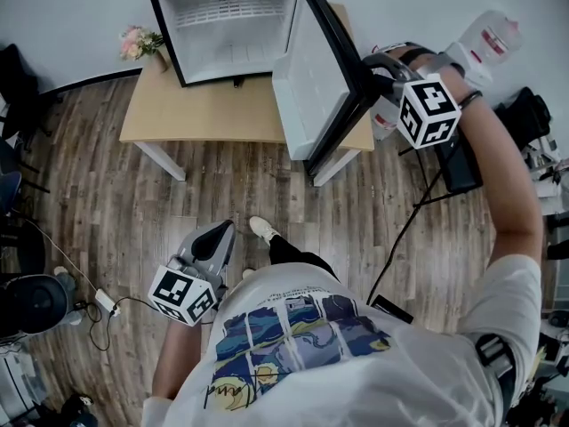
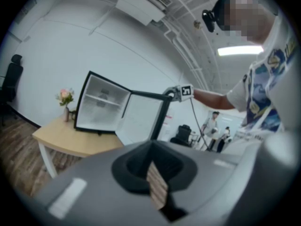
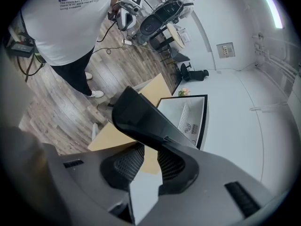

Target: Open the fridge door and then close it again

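We see the small black fridge (image 1: 173, 34) standing at the back of a light wooden table (image 1: 204, 109) with white legs, its cabinet facing us and its bare white inside showing a wire shelf. The fridge door (image 1: 311, 87) is wide open, swung out to the right past the table's edge, with its white moulded liner turned toward the cabinet. The right gripper (image 1: 378, 78) is at the door's free edge with the arm stretched forward. In the right gripper view the black door edge runs between the two ribbed pads, and the right gripper (image 3: 148, 159) is clamped on it. The left gripper (image 1: 220, 231) hangs low beside the person's hip, well apart from the table. In its own view the left gripper (image 2: 155, 182) has its jaws pressed together with nothing between them. A small vase of pink flowers (image 1: 138, 41) stands on the table's left corner, just beside the fridge. The table sits against a plain white wall on a wood-plank floor (image 1: 107, 212). A white power strip (image 1: 105, 302) and its cable lie on the boards at lower left, and ceiling lights and pipes cross the room overhead in the left gripper view.
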The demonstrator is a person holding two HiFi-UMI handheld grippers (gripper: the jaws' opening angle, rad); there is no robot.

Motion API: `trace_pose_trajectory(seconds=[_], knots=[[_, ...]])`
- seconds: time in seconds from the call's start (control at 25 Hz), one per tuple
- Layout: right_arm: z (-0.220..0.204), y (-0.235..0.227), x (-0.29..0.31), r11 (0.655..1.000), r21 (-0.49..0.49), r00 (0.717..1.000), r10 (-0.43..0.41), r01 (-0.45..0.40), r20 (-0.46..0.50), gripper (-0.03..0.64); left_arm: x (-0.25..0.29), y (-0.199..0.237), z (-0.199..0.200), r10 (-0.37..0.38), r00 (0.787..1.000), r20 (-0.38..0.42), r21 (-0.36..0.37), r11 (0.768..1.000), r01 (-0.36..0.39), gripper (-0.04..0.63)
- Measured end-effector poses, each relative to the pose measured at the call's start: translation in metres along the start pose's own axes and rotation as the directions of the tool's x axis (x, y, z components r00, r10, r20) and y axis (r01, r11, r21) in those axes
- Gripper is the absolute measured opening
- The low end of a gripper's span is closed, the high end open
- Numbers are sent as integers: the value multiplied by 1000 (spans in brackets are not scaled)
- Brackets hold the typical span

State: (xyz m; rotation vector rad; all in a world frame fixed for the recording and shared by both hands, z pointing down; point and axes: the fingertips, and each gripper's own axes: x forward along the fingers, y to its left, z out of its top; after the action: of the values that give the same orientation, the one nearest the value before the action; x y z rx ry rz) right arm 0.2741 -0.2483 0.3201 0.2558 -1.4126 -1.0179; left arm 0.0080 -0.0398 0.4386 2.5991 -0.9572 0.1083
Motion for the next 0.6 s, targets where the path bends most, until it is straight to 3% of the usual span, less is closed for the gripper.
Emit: trace_pose_trajectory(seconds=[0.6], knots=[[26,-12,2,1000,-11,998,26,-25,59,74,-11,5,-4,35,999,18,-19,999,-35,8]])
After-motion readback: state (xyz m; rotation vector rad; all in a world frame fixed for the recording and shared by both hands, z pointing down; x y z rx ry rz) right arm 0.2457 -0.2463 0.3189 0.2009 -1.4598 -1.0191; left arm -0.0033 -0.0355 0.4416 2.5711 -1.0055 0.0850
